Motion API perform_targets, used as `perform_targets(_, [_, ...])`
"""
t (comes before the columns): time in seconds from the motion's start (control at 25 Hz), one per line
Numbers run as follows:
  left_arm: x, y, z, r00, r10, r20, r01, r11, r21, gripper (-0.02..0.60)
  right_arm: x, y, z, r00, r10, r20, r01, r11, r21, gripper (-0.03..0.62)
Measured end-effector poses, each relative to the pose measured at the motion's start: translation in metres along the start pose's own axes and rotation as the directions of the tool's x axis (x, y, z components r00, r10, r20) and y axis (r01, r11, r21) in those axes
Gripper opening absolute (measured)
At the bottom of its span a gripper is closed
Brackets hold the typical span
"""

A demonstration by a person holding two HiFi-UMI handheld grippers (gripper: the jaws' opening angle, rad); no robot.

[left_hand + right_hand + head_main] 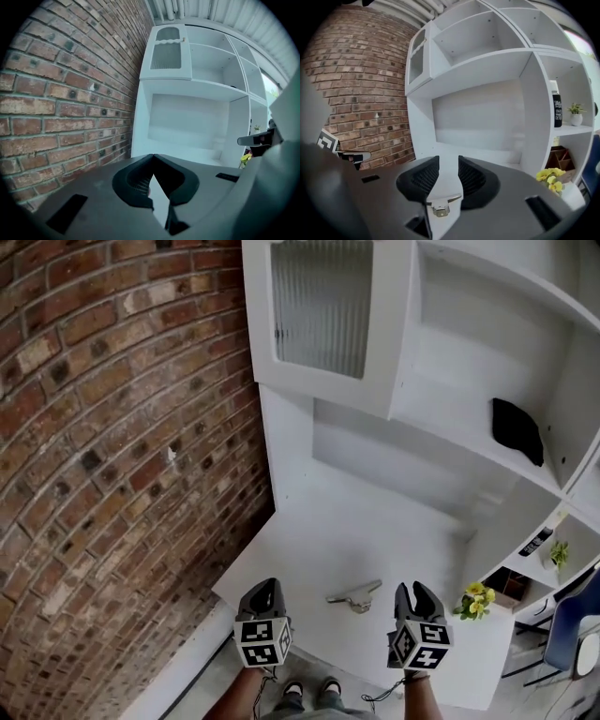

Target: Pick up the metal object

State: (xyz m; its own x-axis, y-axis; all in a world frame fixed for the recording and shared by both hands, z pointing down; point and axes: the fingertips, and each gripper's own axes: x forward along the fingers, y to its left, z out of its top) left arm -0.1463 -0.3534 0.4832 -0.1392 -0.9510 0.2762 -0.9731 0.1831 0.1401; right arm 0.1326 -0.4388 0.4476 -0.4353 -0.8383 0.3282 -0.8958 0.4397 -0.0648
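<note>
A small silvery metal latch (354, 596) lies on the white counter (309, 549) near its front edge, between my two grippers. My left gripper (264, 594) hovers to the left of it, its jaws meeting at the tips and holding nothing (152, 159). To the right of the latch, my right gripper (416, 594) is open. In the right gripper view the latch (440, 206) shows low in the gap between the jaws, resting on the counter, with the gripper (448, 161) not touching it.
A brick wall (112, 427) runs along the left. White shelving rises behind the counter, with a ribbed-glass door (322, 306) and a black object (517, 430) on a shelf. Yellow flowers (476, 599), a black bottle (556, 110) and a small plant (575, 112) stand at the right.
</note>
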Motion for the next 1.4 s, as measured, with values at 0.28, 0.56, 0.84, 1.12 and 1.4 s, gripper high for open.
perform_targets(0.28, [-0.02, 0.026, -0.025, 0.994, 0.103, -0.031, -0.104, 0.994, -0.019, 0.012, 0.026, 0.028, -0.02, 0.99, 0.131, -0.061, -0.134, 0.989, -0.057, 0.127])
perform_targets(0.56, [-0.025, 0.029, -0.069, 0.984, 0.145, -0.108, -0.149, 0.988, -0.036, 0.012, 0.04, 0.039, -0.05, 0.953, 0.248, -0.176, -0.273, 0.952, -0.136, 0.127])
perform_targets(0.84, [-0.022, 0.027, -0.113, 0.969, 0.183, -0.167, -0.193, 0.98, -0.046, 0.012, 0.051, 0.047, -0.089, 0.888, 0.35, -0.298, -0.423, 0.876, -0.231, 0.124])
perform_targets(1.12, [-0.017, 0.026, -0.145, 0.956, 0.207, -0.21, -0.225, 0.972, -0.067, 0.012, 0.066, 0.051, -0.121, 0.812, 0.421, -0.404, -0.567, 0.731, -0.38, 0.124])
perform_targets(1.4, [-0.022, 0.03, -0.162, 0.942, 0.242, -0.234, -0.264, 0.962, -0.071, 0.012, 0.07, 0.059, -0.15, 0.748, 0.436, -0.501, -0.663, 0.518, -0.54, 0.127])
